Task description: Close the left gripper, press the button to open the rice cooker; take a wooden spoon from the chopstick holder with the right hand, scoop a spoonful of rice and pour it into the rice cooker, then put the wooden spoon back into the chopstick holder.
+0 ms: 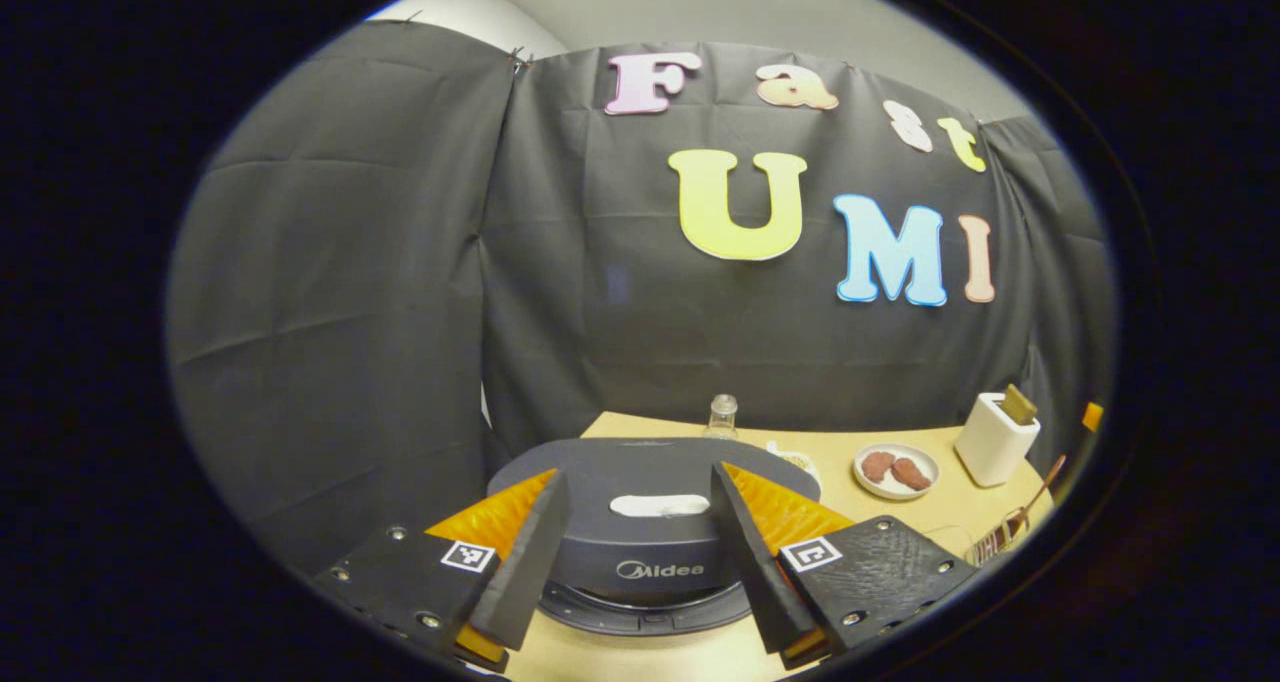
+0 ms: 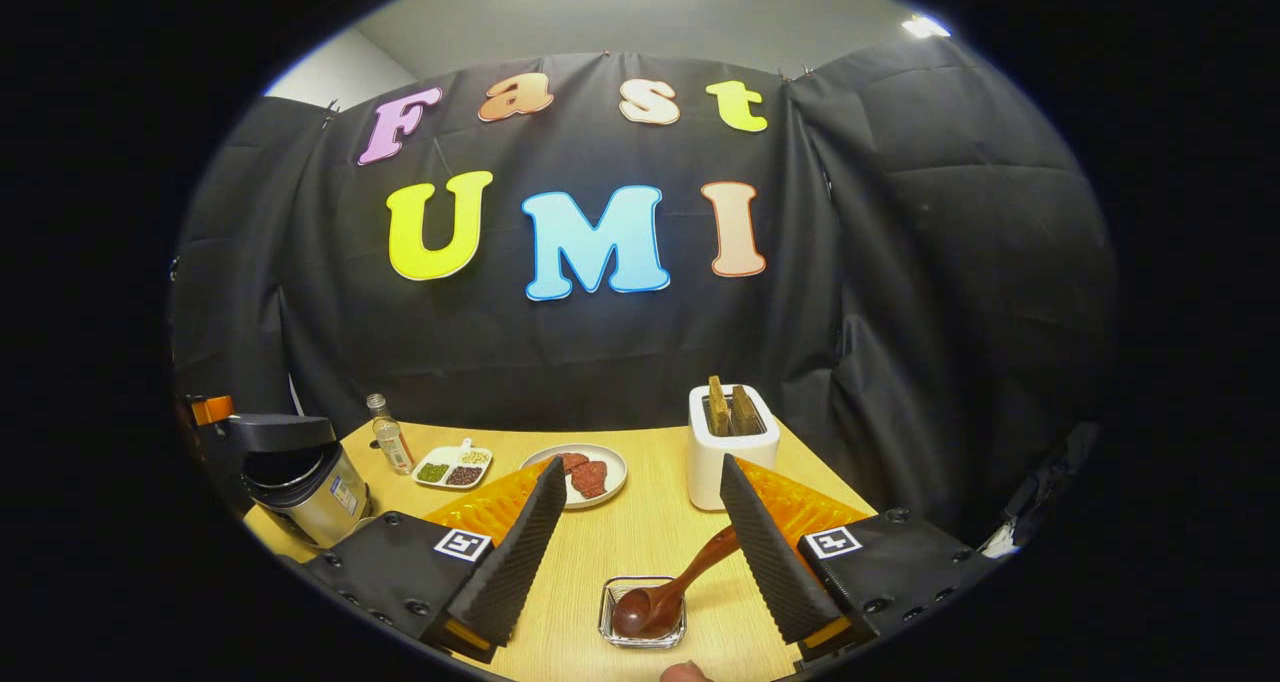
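A dark rice cooker sits at the near left edge of a pale wooden table. In the left gripper view its lid appears down, with a pale oblong button on top, and the left gripper hangs just in front of it, fingers spread wide to either side of the button and touching nothing. In the right gripper view the same cooker shows a dark rim above a silvery body; whether the lid is up or down cannot be told from there.

Toward the front of the table a wooden spoon rests with its bowl inside a small clear square dish, its handle slanting up to the right, toward the right finger of the right gripper. That gripper is also spread apart and holds nothing; whether the handle touches the finger is unclear.

Farther back stands a white chopstick holder with two brownish flat pieces standing in its top. To its left lies a white plate with reddish-brown pieces, then a small divided tray of grains, and a little clear bottle near the cooker.
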### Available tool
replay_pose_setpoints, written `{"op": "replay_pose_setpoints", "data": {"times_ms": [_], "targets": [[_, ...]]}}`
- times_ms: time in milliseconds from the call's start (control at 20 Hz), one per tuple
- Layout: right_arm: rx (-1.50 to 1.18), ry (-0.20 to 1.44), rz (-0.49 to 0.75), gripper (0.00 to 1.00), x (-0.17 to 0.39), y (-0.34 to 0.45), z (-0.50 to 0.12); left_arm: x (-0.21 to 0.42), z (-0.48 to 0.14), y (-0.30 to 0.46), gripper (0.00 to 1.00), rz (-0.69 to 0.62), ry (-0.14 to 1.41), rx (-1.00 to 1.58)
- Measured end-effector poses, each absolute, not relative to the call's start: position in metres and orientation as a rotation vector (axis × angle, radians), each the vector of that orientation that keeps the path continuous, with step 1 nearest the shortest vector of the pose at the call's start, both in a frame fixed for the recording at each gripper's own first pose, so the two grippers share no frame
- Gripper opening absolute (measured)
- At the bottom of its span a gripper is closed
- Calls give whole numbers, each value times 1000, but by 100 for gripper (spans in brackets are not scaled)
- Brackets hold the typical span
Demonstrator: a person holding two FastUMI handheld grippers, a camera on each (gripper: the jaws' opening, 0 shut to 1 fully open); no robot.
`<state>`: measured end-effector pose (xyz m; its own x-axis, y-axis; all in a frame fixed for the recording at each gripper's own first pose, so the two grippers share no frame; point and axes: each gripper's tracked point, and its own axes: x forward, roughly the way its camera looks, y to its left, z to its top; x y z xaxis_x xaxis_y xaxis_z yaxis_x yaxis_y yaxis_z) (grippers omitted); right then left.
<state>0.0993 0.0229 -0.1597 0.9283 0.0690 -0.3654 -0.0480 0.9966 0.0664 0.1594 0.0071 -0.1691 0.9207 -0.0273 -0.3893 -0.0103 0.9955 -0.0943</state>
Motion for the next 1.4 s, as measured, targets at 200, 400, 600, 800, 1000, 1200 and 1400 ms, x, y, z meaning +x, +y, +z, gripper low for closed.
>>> {"op": "replay_pose_setpoints", "data": {"times_ms": [200, 400, 600, 800, 1000, 1200, 1400], "targets": [[56, 381, 62, 98, 98, 27, -160, 153, -188, 3, 87, -15, 425, -105], [53, 387, 67, 98, 98, 31, -162, 151, -199, -1, 87, -16, 436, -99], [48, 391, 74, 98, 98, 36, -163, 141, -218, -1, 87, -15, 463, -101], [40, 395, 75, 98, 98, 38, -164, 135, -232, -2, 88, -8, 482, -97], [30, 397, 73, 98, 99, 37, -163, 130, -240, -6, 89, 0, 471, -52], [19, 400, 72, 98, 101, 38, -163, 126, -240, -4, 88, 13, 427, -50], [16, 404, 78, 98, 103, 45, -165, 122, -249, -2, 90, 20, 406, -71]]}}
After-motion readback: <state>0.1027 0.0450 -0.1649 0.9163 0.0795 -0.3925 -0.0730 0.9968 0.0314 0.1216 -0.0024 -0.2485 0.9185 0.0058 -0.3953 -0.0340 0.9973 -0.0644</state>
